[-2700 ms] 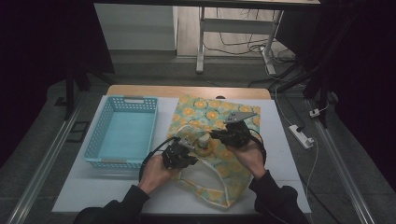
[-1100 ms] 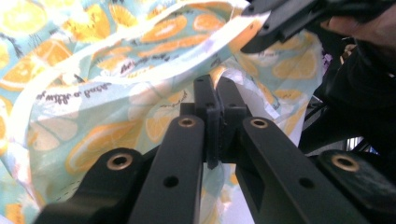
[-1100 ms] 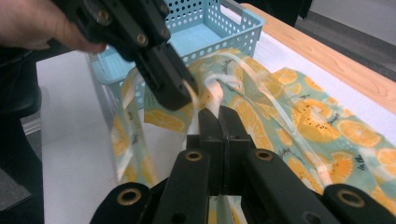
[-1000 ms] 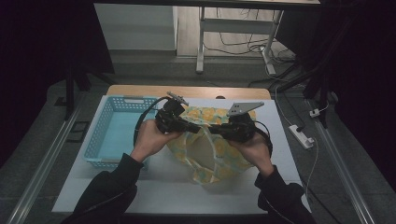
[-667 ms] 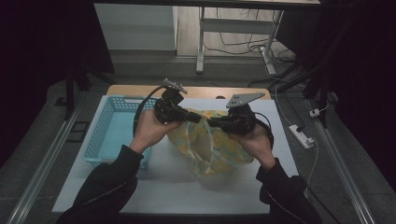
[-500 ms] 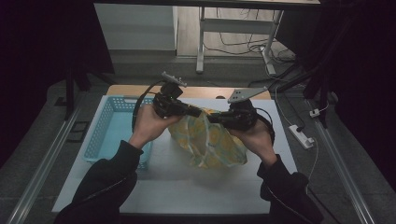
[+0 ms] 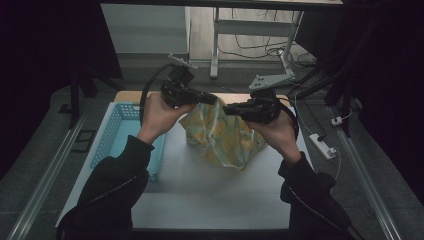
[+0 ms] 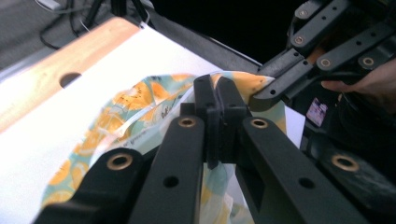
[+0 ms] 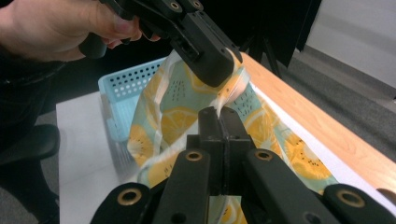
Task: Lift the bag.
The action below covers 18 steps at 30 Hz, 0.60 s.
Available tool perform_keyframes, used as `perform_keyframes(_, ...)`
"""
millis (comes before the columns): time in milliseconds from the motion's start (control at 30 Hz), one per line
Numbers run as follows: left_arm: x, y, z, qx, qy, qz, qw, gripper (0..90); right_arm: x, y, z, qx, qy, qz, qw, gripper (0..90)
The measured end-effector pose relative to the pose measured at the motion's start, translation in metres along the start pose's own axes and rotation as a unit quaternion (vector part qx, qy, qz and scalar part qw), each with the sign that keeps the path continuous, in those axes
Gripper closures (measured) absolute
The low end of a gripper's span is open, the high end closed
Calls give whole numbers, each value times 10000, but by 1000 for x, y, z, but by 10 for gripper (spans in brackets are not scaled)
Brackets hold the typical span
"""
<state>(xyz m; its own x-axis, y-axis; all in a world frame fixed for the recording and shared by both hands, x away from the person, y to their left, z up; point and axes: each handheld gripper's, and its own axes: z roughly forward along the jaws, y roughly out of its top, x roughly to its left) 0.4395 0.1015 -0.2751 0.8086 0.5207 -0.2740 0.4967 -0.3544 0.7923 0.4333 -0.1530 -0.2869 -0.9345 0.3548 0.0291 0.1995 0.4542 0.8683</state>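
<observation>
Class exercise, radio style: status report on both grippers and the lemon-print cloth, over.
Left gripper and right gripper both shut on lemon-print cloth. Cloth hangs above white table. Blue basket beside it, apart. Nothing in the way.

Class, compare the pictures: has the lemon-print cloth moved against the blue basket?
Yes. The cloth has been lifted off the table and now hangs bunched, higher in the high view beside the blue basket.

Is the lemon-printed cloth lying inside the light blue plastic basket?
No, the lemon-printed cloth hangs from both grippers above the white table, beside the light blue plastic basket.
</observation>
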Motion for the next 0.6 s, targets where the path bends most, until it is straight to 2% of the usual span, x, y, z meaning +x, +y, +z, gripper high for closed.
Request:
perform_keyframes(367, 0, 26, -25, -462, 199, 1, 9987, 892, 0, 37, -13, -189, -139, -111, 9997, 900)
perform_keyframes(600, -4, 36, -37, -715, 317, 70, 9969, 892, 4, 51, -18, -313, -223, -202, 9991, 900)
